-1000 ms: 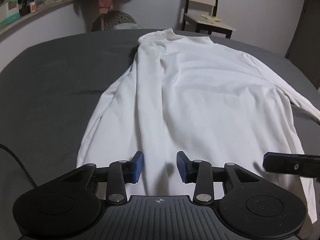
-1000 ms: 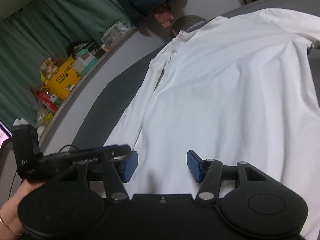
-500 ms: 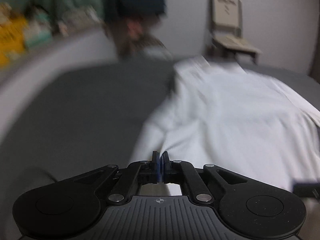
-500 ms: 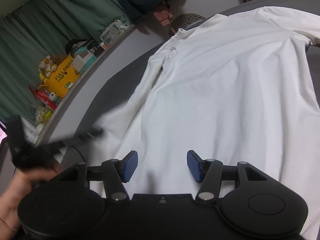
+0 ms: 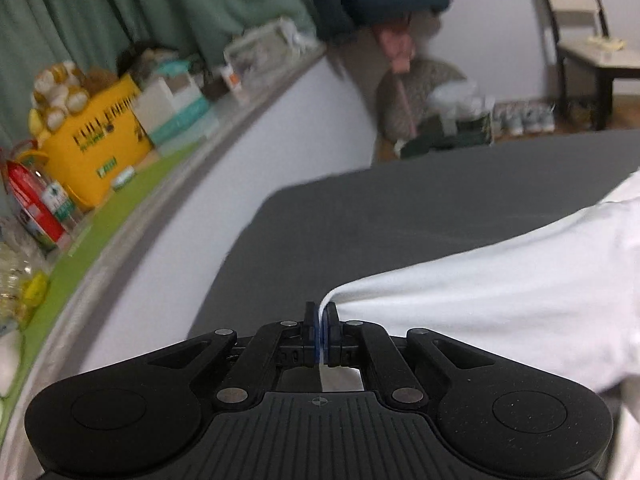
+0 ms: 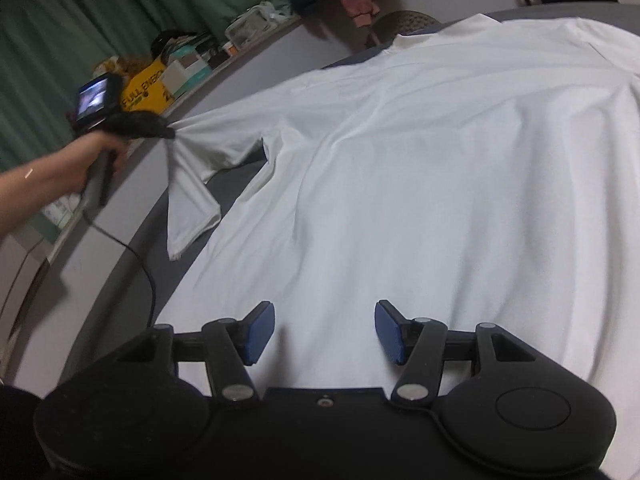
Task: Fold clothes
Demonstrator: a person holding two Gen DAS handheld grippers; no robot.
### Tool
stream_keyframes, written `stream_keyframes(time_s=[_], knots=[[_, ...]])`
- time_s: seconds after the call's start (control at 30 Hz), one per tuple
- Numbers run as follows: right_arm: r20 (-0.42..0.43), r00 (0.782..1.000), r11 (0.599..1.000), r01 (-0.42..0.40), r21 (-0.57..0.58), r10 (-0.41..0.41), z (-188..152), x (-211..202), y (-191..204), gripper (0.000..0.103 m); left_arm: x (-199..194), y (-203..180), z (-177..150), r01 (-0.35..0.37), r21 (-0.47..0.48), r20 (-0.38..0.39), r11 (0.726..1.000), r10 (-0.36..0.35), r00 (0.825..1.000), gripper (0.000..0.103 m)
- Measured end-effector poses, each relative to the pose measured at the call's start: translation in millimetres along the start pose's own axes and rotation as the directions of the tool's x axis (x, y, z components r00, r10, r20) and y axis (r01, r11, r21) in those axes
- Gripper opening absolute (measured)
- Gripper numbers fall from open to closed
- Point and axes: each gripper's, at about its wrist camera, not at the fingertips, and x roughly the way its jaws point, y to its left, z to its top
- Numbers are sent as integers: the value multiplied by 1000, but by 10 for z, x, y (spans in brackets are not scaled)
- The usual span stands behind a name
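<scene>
A white long-sleeved shirt [image 6: 440, 168] lies spread on the dark grey surface [image 5: 400, 208]. My left gripper [image 5: 321, 334] is shut on the shirt's left sleeve [image 5: 480, 300], which stretches away to the right. In the right wrist view that same gripper [image 6: 170, 133] holds the sleeve [image 6: 208, 148] out to the left, lifted off the surface, with the cuff end hanging down. My right gripper [image 6: 325, 334] is open, its blue pads [image 6: 260, 332] low over the shirt's hem with nothing between them.
A ledge along the left wall carries a yellow bag [image 5: 96, 148], boxes and bottles [image 5: 36, 208]. Green curtains [image 5: 120, 20] hang behind it. A chair [image 5: 592, 52] and floor clutter stand beyond the far edge. A cable [image 6: 136, 264] trails from the left gripper.
My left gripper shut on the sleeve and swung out to the left, pulling the sleeve away from the shirt's body. The right gripper stayed open over the hem.
</scene>
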Motion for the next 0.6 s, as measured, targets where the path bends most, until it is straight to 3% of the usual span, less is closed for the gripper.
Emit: stream_keyframes(time_s=[0.13, 0.27, 0.37, 0.4, 0.5, 0.53, 0.6], knots=[[-5, 1000, 1000, -19, -5, 19, 6, 7, -18, 65, 524, -174, -26, 37, 19, -175, 999, -33, 984, 2], [-7, 1000, 999, -17, -36, 16, 4, 10, 6, 66, 703, -186, -144, 88, -34, -215, 996, -93, 972, 3], [-6, 1000, 999, -16, -45, 16, 3, 4, 14, 66, 653, -103, -231, 116, -59, -203, 992, -125, 971, 11], [-6, 1000, 999, -16, -42, 15, 3, -6, 12, 66, 590, -61, -259, 113, -68, -188, 991, -124, 974, 22], [-4, 1000, 999, -11, -38, 11, -2, -1, 34, 66, 268, 88, -378, 122, -103, -96, 987, -132, 987, 81], [-4, 1000, 999, -7, -39, 7, -9, -7, 45, 66, 139, 136, -424, 129, -115, -59, 985, -137, 989, 86], [-3, 1000, 999, 3, -45, -3, -25, -21, 70, 66, -151, 119, -527, 170, -119, 7, 978, -170, 985, 86]])
